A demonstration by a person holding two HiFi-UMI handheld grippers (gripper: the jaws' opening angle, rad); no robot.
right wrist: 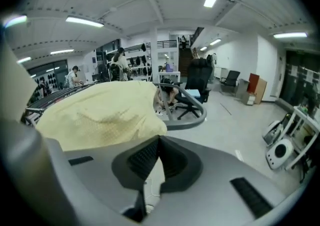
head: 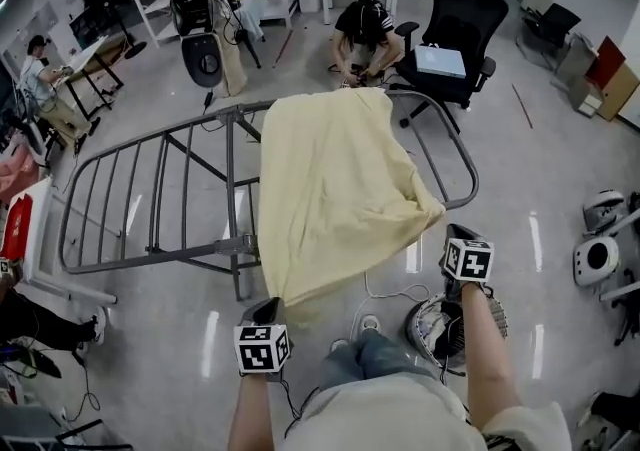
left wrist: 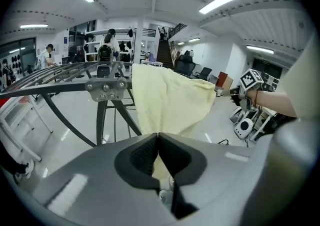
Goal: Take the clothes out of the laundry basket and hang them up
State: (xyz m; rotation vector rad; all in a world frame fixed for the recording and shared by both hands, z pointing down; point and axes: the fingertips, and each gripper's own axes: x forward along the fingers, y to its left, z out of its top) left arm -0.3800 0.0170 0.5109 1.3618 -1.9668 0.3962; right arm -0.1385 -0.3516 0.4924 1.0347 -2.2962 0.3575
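Observation:
A pale yellow cloth lies draped over the right end of a grey metal drying rack. My left gripper is at the cloth's near hanging corner, and in the left gripper view the left gripper is shut with the cloth running into its jaws. My right gripper is at the cloth's right corner. In the right gripper view the right gripper is shut on the edge of the cloth. A round mesh basket stands on the floor under my right arm.
Behind the rack a person crouches beside a black office chair. Other people stand at shelves at the back left. White machine parts lie on the floor at the right. A white cable runs by my feet.

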